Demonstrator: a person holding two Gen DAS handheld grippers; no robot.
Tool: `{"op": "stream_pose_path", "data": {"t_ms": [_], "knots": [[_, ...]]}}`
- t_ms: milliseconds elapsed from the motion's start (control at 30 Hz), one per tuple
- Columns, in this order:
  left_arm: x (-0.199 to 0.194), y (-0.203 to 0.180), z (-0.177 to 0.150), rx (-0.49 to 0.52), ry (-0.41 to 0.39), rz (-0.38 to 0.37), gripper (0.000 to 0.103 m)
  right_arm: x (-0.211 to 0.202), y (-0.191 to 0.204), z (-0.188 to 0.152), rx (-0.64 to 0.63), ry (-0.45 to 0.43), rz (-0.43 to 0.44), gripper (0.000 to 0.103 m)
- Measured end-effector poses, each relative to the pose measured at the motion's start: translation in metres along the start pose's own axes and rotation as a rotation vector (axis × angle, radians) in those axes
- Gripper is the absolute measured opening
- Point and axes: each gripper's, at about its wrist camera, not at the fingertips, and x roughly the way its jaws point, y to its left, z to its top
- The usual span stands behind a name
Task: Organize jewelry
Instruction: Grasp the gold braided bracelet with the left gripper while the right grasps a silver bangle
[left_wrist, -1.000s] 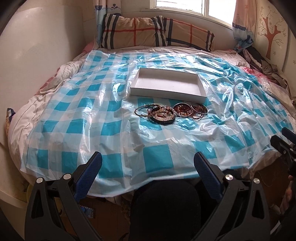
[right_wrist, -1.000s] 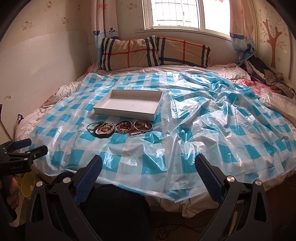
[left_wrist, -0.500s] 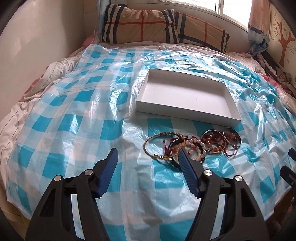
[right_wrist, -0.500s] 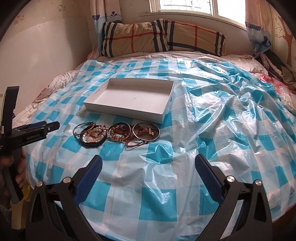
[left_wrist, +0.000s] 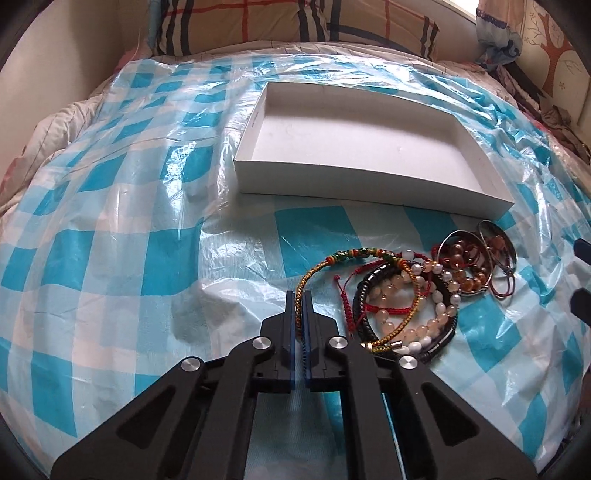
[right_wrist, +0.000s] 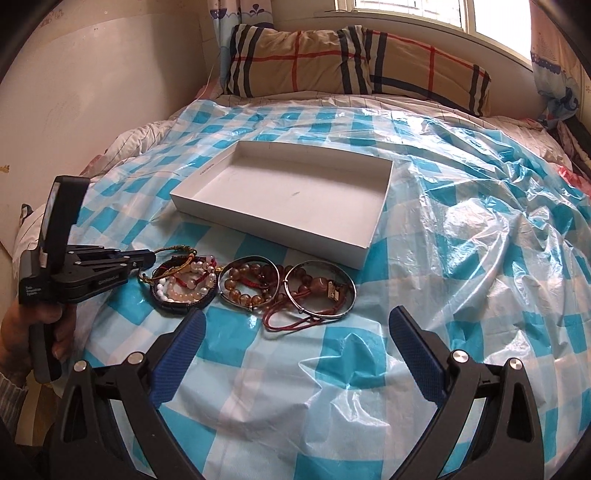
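A pile of bracelets lies on the checked plastic sheet in front of a white open box (left_wrist: 258, 177) (right_wrist: 373, 236). My left gripper (left_wrist: 300, 295) (right_wrist: 149, 260) is shut on the gold-and-green braided cord bracelet (left_wrist: 325, 264) at its left side. Beside it lie a pearl and pink bead bracelet (left_wrist: 432, 317) (right_wrist: 184, 286), a black bead bracelet (left_wrist: 364, 295), brown bead bracelets (left_wrist: 461, 266) (right_wrist: 243, 286) and silver bangles (right_wrist: 321, 291). My right gripper (right_wrist: 295, 332) is open and empty, just in front of the pile.
The blue-and-white plastic sheet (right_wrist: 461, 229) covers a bed. Plaid pillows (right_wrist: 354, 62) lie at the head under a window. A wall (right_wrist: 92, 92) runs along the left. Clothes (left_wrist: 546, 107) lie at the right edge.
Both grippers moved forward toward the pile. My left gripper went from open to shut on the braided cord bracelet. My right gripper stayed open.
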Motion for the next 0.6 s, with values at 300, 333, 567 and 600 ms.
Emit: {"op": "stream_pose_path", "data": {"t_ms": [300, 333, 567, 600], "knots": [[-0.04, 0.014, -0.015, -0.079, -0.061, -0.071, 0.003, 0.024, 0.005, 0.005, 0.009, 0.036, 0.068, 0.096], [-0.043, 0.015, -0.017, -0.084, -0.063, -0.077, 0.003, 0.026, 0.006, 0.005, 0.006, 0.037, 0.075, 0.095], [-0.027, 0.023, -0.037, -0.101, -0.011, -0.065, 0.003, 0.059, 0.016, 0.023, -0.063, 0.071, 0.142, 0.069], [-0.027, 0.023, -0.038, -0.101, -0.014, -0.063, 0.003, 0.065, 0.017, 0.026, -0.071, 0.08, 0.145, 0.061]]}}
